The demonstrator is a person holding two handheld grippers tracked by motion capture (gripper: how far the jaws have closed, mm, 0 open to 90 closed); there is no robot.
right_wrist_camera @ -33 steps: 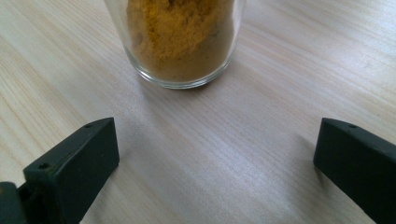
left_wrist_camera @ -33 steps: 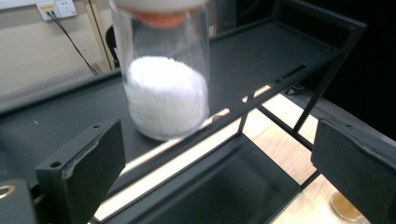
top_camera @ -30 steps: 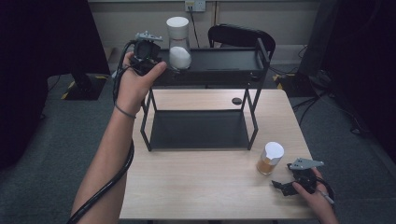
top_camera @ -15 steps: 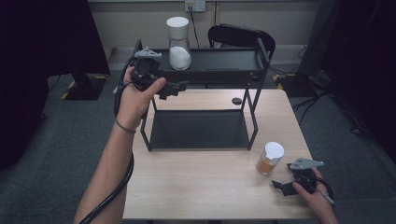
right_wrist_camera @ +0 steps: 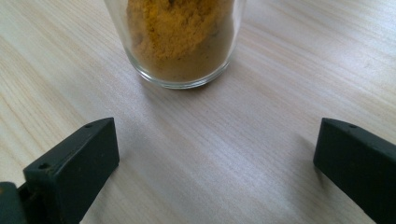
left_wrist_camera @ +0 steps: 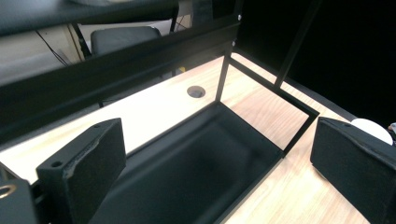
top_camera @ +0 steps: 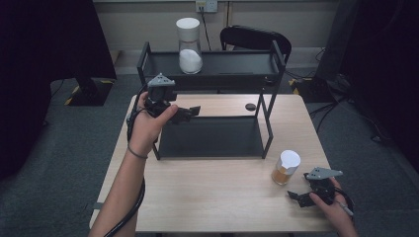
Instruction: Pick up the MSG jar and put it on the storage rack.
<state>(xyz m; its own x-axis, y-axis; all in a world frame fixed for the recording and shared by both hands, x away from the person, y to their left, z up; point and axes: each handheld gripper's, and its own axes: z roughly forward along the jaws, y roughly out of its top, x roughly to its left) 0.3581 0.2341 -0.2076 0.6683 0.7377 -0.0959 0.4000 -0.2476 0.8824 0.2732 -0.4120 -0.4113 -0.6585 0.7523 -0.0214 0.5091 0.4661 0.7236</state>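
A glass jar of white powder (top_camera: 189,47) with a white lid stands upright on the top shelf of a black two-tier rack (top_camera: 225,80). My left gripper (top_camera: 190,113) hangs open and holds nothing, in front of the rack's left post, below the top shelf. In the left gripper view its jaws (left_wrist_camera: 219,158) stand wide apart over the lower tray (left_wrist_camera: 187,140). A white-lidded jar of orange powder (top_camera: 285,168) stands on the table at the front right. My right gripper (top_camera: 299,188) rests open just right of it, its jaws (right_wrist_camera: 215,158) apart and short of the jar's base (right_wrist_camera: 180,42).
The wooden table (top_camera: 212,197) has a round cable hole (top_camera: 250,106) behind the rack's lower tray (top_camera: 212,138). A dark chair (top_camera: 257,39) stands beyond the table. The orange jar's white lid (left_wrist_camera: 373,129) peeks past the left gripper's right-hand jaw.
My left gripper let go of the white-powder jar on the top shelf, opened, and drew back and down to the rack's front left. The right gripper stayed put.
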